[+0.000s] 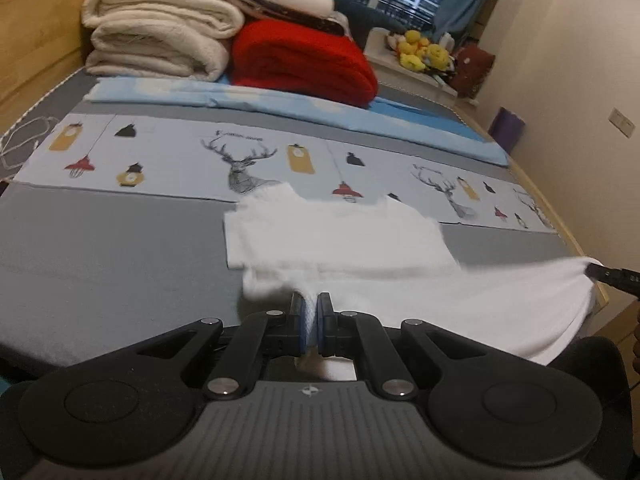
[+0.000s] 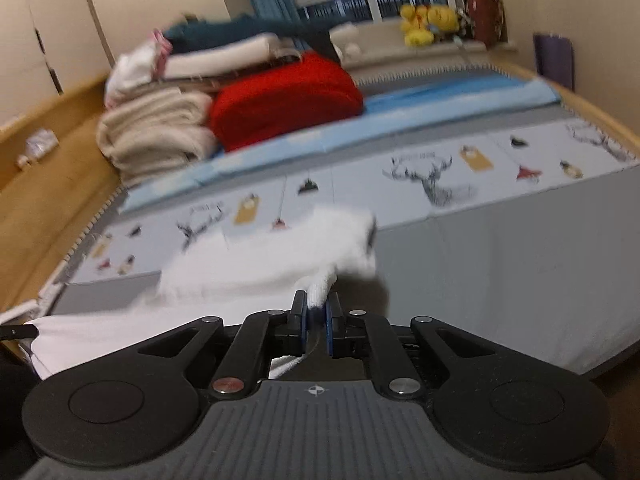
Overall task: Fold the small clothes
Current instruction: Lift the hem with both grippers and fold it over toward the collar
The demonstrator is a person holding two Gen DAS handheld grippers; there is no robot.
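A small white garment lies partly on the grey bed, with its near edge lifted. My left gripper is shut on one bunched corner of that edge, and white cloth shows between the blue pads. The other corner stretches right to the tip of my right gripper. In the right wrist view my right gripper is shut on a fold of the white garment, which is blurred and hangs up off the bed. The left gripper's tip pokes in at the left edge.
A deer-print cloth and a blue sheet cross the bed behind the garment. Folded cream blankets and a red blanket are stacked at the far end. A wooden bed frame runs alongside, with yellow plush toys by the window.
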